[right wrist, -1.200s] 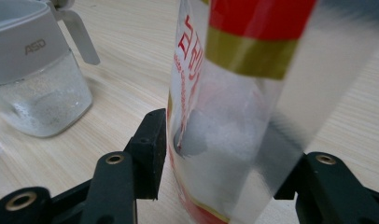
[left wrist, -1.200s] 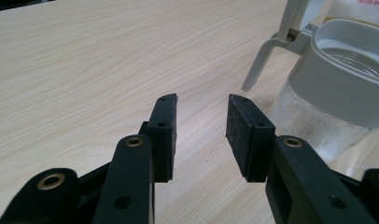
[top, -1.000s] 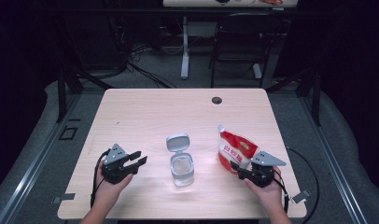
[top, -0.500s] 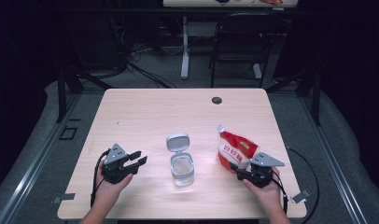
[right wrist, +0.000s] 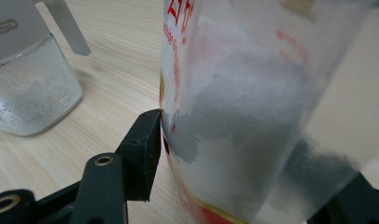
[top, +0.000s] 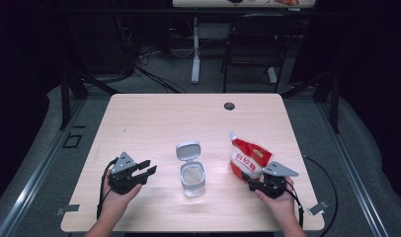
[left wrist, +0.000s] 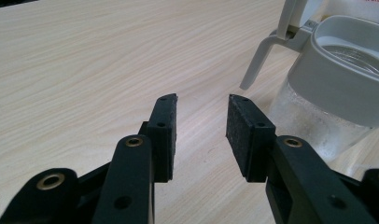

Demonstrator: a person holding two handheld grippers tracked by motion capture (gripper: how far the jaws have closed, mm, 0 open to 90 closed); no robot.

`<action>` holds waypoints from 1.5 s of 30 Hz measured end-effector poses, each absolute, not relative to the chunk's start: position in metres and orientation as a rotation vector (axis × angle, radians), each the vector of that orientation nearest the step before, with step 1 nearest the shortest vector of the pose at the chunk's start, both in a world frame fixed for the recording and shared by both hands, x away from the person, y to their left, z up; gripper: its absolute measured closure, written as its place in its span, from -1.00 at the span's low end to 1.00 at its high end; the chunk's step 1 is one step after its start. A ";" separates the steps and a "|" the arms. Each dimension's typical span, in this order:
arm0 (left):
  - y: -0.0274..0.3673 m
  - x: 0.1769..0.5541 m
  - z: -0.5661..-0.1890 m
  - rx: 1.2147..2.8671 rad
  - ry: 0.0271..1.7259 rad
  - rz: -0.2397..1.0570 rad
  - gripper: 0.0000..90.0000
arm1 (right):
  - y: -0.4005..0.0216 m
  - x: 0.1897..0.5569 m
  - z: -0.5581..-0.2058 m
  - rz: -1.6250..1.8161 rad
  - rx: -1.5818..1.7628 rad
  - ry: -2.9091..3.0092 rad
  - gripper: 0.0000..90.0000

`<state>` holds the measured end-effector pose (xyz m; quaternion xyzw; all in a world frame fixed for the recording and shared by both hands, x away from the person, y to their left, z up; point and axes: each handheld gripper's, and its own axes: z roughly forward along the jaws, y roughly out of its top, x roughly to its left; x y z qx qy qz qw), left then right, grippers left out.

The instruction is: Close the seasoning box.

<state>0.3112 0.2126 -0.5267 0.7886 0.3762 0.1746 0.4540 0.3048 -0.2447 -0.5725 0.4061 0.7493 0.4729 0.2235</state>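
right gripper (top: 254, 180) clamped on bag (top: 249, 159), upright just right of jar (top: 192, 177). left gripper (top: 148, 170) part open, empty, left of jar, near it. jar lid (top: 187, 149) flipped up.

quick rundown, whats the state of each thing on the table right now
clear glass jar with grey flip lid: upright, lid open, partly filled with white grains
red and white pouch of white powder: upright, between the right gripper's jaws
left gripper: open, empty
right gripper: around the pouch's base, one pad touching

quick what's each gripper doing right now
Left gripper: open, empty, beside the jar.
Right gripper: jaws around the bag; grip cannot be told.
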 end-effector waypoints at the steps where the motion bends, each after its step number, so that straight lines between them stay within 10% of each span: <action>1: 0.213 0.311 -0.527 1.946 0.930 0.432 0.41 | -0.244 0.305 -0.573 1.303 1.125 2.069 -0.04; 45: 0.218 0.312 -0.526 1.928 0.945 0.434 0.40 | -0.243 0.304 -0.573 1.291 1.116 2.079 0.13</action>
